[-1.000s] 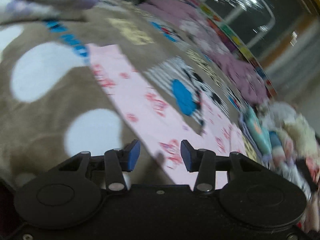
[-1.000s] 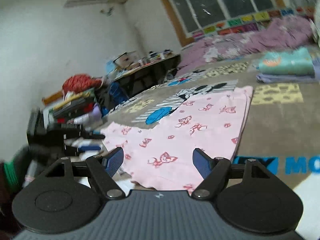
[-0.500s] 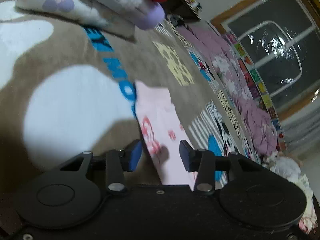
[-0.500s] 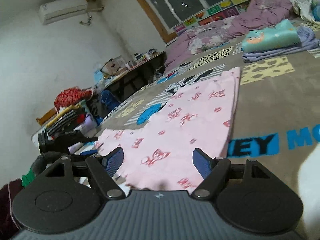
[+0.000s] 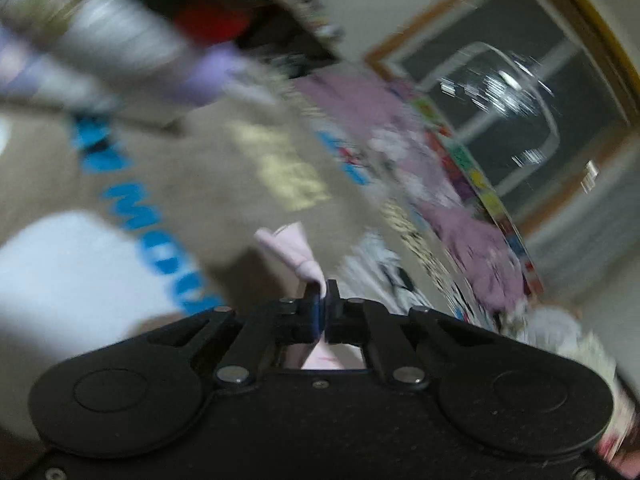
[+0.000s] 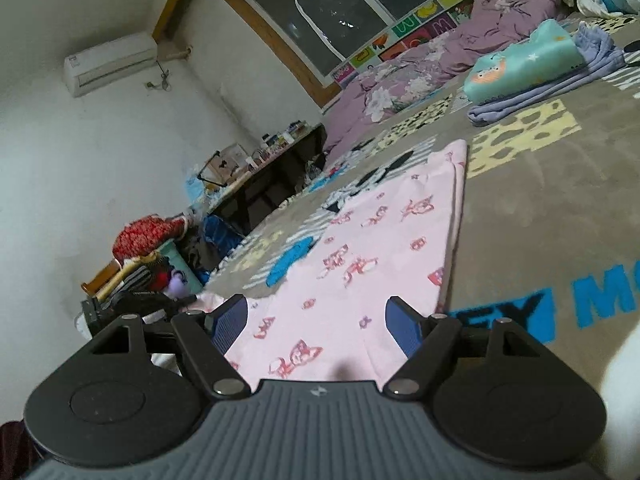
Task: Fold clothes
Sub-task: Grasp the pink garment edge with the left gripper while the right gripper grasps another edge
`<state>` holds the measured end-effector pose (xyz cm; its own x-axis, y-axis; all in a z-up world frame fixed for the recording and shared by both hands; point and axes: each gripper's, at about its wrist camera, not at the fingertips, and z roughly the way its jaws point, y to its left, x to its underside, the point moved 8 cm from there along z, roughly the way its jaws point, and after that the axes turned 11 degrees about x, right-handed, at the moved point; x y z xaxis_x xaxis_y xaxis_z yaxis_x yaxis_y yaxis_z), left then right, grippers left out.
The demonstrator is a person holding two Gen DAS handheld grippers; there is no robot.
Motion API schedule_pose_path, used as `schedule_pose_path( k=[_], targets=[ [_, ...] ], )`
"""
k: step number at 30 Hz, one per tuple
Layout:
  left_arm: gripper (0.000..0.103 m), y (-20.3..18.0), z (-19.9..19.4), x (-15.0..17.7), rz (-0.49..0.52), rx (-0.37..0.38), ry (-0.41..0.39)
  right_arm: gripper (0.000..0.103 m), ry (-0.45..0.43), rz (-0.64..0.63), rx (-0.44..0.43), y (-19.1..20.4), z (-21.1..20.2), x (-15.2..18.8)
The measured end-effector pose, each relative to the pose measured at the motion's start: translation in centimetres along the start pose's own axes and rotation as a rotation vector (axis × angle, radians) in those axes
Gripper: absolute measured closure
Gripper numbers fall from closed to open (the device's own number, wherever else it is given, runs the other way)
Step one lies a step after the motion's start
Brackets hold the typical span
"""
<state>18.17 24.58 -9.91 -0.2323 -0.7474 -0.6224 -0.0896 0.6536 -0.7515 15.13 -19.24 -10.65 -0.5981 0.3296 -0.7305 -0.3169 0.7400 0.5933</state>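
L gripper (image 5: 323, 294) clamped on pink garment (image 6: 360, 256) corner, prob. for folding over; R gripper (image 6: 316, 326) agape, empty, poised over near hem.

Two grippers: the left gripper (image 5: 323, 292) and the right gripper (image 6: 316, 326). One pink garment (image 6: 372, 248) lies spread on one brown blanket (image 6: 532, 208). One folded stack (image 6: 540, 68) holds two pieces, a teal one on a lavender one. One purple quilt (image 6: 436, 60) lies bunched by the wall. One window (image 6: 352, 4), one air conditioner (image 6: 110, 62), one low table (image 6: 276, 164). One red bundle (image 6: 146, 236) tops a pile too cluttered to count.
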Motion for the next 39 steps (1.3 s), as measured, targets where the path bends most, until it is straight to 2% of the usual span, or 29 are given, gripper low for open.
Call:
schedule_pose_path(
  k=[4,9,17,22,26,29,31,32,33,34,35,39],
  targets=[
    [0.103,-6.8,0.0,1.8,0.181,0.07,0.034,0.027,-0.014,0.053,-0.044,0.0,-0.3,-0.6],
    [0.103,-13.9,0.6,5.2,0.314,0.153,0.095,0.027,-0.034,0.192,-0.102,-1.3,-1.0,-1.6],
    [0.103,-21.8,4.8,12.7,0.492,0.201,0.227,0.026,-0.075,0.45,-0.183,-4.4,-1.8,-3.1],
    [0.103,-24.1,8.0,18.9,0.606,0.2,0.337,0.025,-0.113,0.616,-0.176,-7.7,-2.1,-3.7],
    [0.103,-24.6,9.7,23.6,0.69,0.183,0.411,0.025,-0.125,0.737,-0.127,-10.8,-1.7,-3.3],
    [0.103,-24.6,10.5,26.5,0.756,0.174,0.459,0.027,-0.116,0.794,-0.122,-11.8,-0.9,-3.0],
    [0.103,-24.5,10.9,27.7,0.769,0.194,0.5,0.027,-0.105,0.761,-0.11,-11.4,-0.3,-3.1],
    [0.101,-24.5,10.9,28.2,0.772,0.211,0.533,0.026,-0.099,0.743,-0.103,-11.1,-0.1,-3.2],
    [0.091,-24.4,11.0,28.8,0.775,0.229,0.566,0.026,-0.095,0.729,-0.098,-11.0,0.2,-3.3],
    [0.07,-24.5,10.8,29.1,0.778,0.242,0.591,0.026,-0.091,0.714,-0.092,-10.8,0.4,-3.3],
    [0.06,-24.5,10.1,28.4,0.775,0.254,0.576,0.026,-0.087,0.7,-0.087,-10.7,0.7,-3.4],
    [0.058,-24.5,7.2,25.5,0.76,0.301,0.51,0.026,-0.071,0.629,-0.057,-10.2,1.5,-3.5]
  ],
)
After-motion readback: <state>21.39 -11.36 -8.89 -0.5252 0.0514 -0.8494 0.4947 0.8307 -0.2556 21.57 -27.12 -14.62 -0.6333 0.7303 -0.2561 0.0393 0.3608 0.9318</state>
